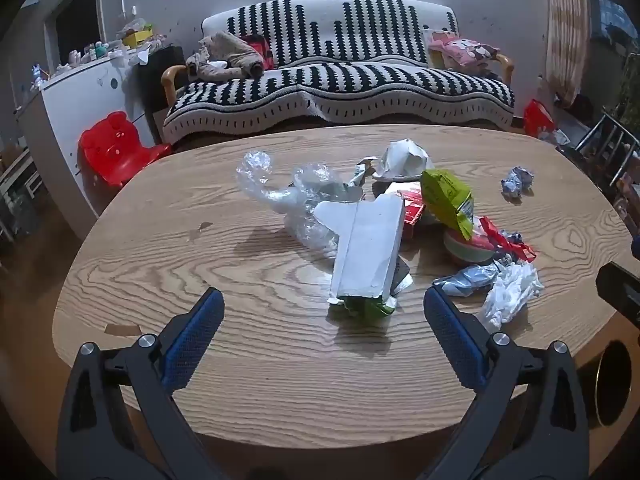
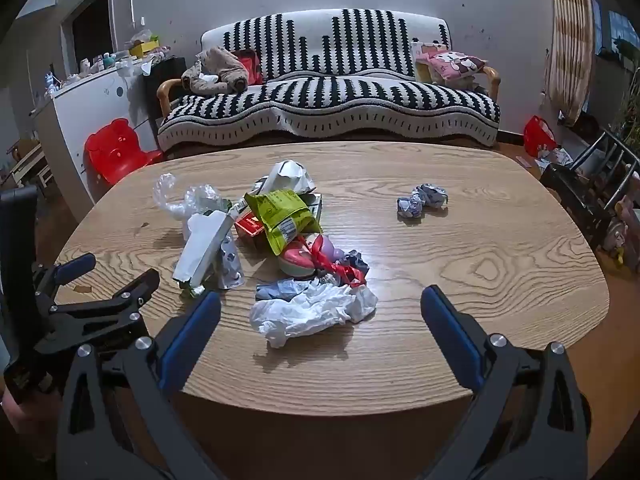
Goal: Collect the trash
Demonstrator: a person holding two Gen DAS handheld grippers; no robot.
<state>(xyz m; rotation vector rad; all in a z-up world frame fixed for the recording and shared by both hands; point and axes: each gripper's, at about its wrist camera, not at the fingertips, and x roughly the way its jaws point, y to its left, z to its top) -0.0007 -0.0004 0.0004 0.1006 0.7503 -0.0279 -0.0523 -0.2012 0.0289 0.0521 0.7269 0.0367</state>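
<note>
A heap of trash lies on the wooden table (image 1: 248, 376): a flattened white carton (image 1: 370, 252), clear crumpled plastic (image 1: 280, 188), a green snack bag (image 1: 446, 196), a red packet (image 1: 412, 206) and a white tissue wad (image 1: 510, 294). A crumpled paper ball (image 1: 517, 180) lies apart at the right. My left gripper (image 1: 323, 304) hovers open just short of the carton's near end. In the right wrist view my right gripper (image 2: 320, 300) stands open above the tissue wad (image 2: 316, 310), with the green bag (image 2: 282, 216), carton (image 2: 202, 246) and paper ball (image 2: 422, 198) beyond. The left gripper (image 2: 108, 270) shows at the left edge there.
A black-and-white striped sofa (image 1: 340, 84) stands behind the table, with a red child's chair (image 1: 114, 148) and a white cabinet (image 1: 84, 92) at the left. A red bag (image 2: 538, 136) and a metal rack (image 2: 600, 176) sit at the right. A round dark bin opening (image 1: 612, 384) shows below the table's right edge.
</note>
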